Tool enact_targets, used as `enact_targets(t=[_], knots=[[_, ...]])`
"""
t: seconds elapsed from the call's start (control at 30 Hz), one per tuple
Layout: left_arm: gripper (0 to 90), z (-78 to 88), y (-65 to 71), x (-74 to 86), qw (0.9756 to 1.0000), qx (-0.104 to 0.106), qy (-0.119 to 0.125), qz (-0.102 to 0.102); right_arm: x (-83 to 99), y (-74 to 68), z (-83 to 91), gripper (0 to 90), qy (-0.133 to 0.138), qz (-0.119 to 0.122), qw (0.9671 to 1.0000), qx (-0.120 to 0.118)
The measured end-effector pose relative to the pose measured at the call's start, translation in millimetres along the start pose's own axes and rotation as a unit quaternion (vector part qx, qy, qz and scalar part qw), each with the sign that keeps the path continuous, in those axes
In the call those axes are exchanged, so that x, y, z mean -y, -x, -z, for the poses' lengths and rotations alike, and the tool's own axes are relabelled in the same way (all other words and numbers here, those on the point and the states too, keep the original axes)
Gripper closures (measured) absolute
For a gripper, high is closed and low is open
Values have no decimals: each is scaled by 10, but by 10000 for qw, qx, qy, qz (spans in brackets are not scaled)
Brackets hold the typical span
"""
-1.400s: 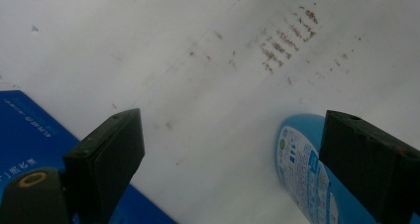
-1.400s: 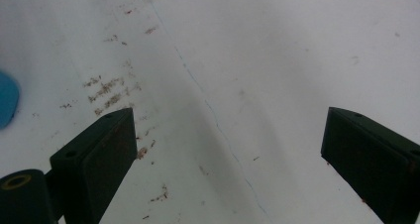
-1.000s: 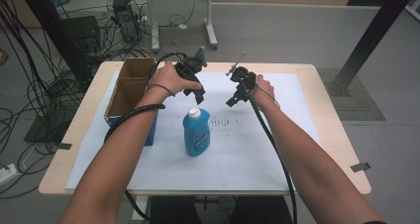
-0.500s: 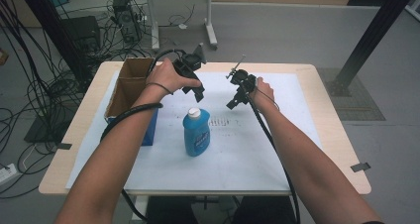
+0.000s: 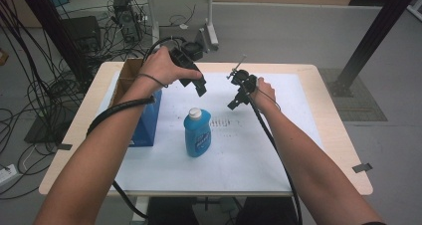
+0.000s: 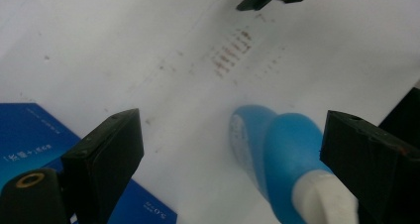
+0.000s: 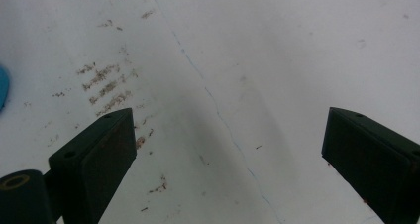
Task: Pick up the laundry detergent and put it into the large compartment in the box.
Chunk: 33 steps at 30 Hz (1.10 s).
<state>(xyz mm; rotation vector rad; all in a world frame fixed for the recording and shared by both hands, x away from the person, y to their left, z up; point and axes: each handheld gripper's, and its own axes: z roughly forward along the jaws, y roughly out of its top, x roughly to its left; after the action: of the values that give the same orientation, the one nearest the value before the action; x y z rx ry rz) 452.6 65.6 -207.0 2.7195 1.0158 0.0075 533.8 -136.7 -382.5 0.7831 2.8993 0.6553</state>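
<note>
A white-covered table [image 5: 298,150] stands among floor cables. A blue bottle [image 5: 197,133] stands upright near its middle, beside a box [image 5: 144,125] at the left edge. Left gripper [image 5: 200,88] hovers released above the bottle; right gripper [image 5: 234,104] hangs released, empty.

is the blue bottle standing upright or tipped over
Upright: in the high view the blue bottle stands on its base on the white sheet, white cap on top.

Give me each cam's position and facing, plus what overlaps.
High view: above the person's side, facing forward and down; both forearms, left gripper, right gripper.
Left gripper view: looks down between open jaws at the blue bottle.
Right gripper view: open jaws over the white sheet.
Shared: bottle in high and left views.
</note>
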Motion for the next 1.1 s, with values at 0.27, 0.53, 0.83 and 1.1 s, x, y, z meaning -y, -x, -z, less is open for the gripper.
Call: enact_targets(t=[0.27,0.53,0.83,1.1], knots=[[101,216,240,-9,9998,24,14,-215,-18,-5,-18,58,0,35,10000,-4],[101,377,405,-3,9993,53,6,-371,-12,0,-19,58,-1,4,10000,3],[101,432,514,35,9989,106,-23,-452,0,5,-4,58,27,-39,10000,-9],[101,449,610,102,9987,120,-11,-503,-10,-17,5,58,12,-13,10000,5]])
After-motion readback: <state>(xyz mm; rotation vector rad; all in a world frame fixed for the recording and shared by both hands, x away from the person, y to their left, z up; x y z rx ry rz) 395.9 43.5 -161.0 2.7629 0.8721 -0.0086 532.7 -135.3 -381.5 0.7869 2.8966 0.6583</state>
